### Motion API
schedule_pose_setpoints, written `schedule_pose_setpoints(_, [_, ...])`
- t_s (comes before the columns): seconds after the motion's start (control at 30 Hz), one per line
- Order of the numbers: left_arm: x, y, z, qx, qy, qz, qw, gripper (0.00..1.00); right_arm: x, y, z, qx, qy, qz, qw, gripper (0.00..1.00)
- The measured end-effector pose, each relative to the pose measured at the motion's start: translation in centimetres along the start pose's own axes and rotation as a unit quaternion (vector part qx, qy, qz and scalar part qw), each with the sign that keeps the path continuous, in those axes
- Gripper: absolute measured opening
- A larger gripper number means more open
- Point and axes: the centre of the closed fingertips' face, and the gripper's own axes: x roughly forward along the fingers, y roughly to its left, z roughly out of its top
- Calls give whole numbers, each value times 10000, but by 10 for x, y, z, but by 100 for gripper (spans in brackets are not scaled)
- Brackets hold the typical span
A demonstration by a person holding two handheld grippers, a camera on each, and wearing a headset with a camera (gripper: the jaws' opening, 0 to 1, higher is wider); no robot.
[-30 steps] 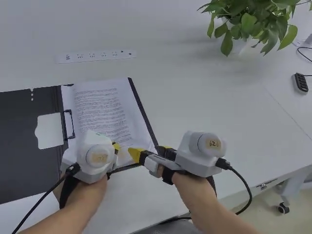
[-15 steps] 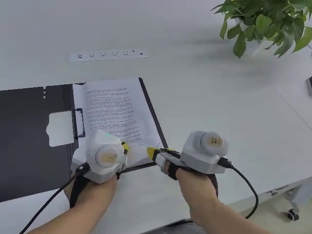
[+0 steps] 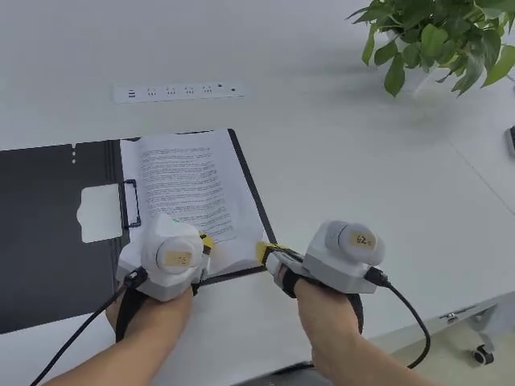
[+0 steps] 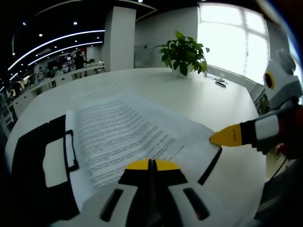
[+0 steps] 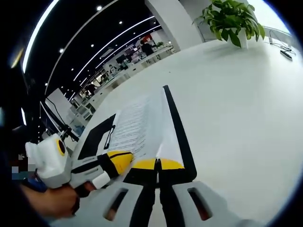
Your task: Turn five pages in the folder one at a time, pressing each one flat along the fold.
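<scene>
Folder open, power strip beyond

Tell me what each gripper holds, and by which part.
Cannot be told. The right gripper is shut at the page's lower right corner, the left gripper shut at its bottom edge; pinched paper isn't visible.

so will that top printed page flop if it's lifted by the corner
Probably floppy: the top page looks like one thin sheet, bowing slightly in the left gripper view. Likely light, so it may slip from the right tongs shut at its corner.
</scene>
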Motion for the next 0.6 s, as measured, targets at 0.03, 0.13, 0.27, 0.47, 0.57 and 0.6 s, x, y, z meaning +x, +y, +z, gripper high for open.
schedule_pose_setpoints(0.03, [0, 0, 0, -30, -8, -9, 10000, 0, -1, 1, 1, 21, -23, 28, 10000, 0])
schedule_pose_setpoints(0.13, [-2, -1, 1, -322, 23, -68, 9995, 5, -2, 7, 5, -21, -101, 115, 9999, 0])
schedule_pose_setpoints(0.27, [-11, 0, 7, -470, -18, -126, 9988, 15, -6, 18, 13, -66, -214, 246, 9994, 0])
schedule_pose_setpoints(0.47, [-37, 11, 30, -622, -413, -130, 9971, 25, -17, 43, 25, -157, -415, 538, 9976, 0])
schedule_pose_setpoints(0.57, [-49, 17, 35, -692, -456, -128, 9965, 29, -22, 54, 31, -219, -523, 661, 9962, 0])
schedule_pose_setpoints(0.6, [-54, 19, 36, -703, -478, -126, 9963, 30, -24, 61, 33, -253, -557, 729, 9955, 0])
